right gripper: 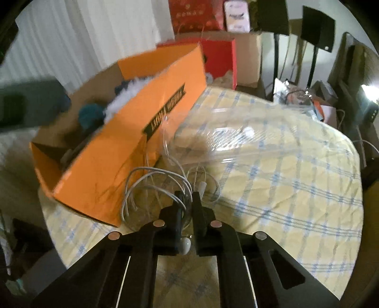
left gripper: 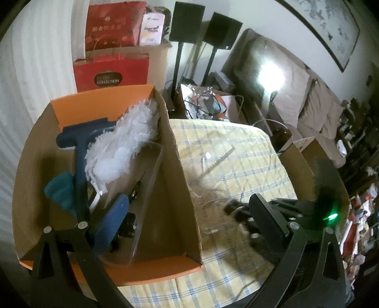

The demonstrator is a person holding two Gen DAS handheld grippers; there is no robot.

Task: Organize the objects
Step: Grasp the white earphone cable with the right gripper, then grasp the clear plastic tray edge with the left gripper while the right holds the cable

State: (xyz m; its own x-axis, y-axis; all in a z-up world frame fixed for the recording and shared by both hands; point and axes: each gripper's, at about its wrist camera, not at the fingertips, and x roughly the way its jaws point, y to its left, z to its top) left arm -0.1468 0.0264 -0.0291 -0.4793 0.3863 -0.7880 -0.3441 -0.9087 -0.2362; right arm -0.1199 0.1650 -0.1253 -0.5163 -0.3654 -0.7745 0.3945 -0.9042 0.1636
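An orange cardboard box (left gripper: 180, 189) (right gripper: 113, 165) stands on the checked tablecloth (right gripper: 284, 189). It holds a white duster (left gripper: 123, 147), a dark blue T-shaped tool (left gripper: 80, 151) and a clear plastic tray (left gripper: 146, 189). My left gripper (left gripper: 188, 195) is open and wide. One finger is inside the box, the other over the cloth, with the box's wall between them untouched. My right gripper (right gripper: 188, 196) is shut on a tangle of white earphone cable (right gripper: 151, 182) beside the box. An earbud (right gripper: 186, 245) hangs below its fingers. In the left wrist view it shows as a blurred dark shape (left gripper: 239, 210).
A clear plastic lid (right gripper: 236, 142) lies on the cloth right of the box. Red gift bags (left gripper: 111, 73) and brown cartons stand behind it. Two black speakers on stands (left gripper: 187, 21), a cluttered side table (left gripper: 206, 101) and a sofa with cushions (left gripper: 319, 106) lie beyond the table.
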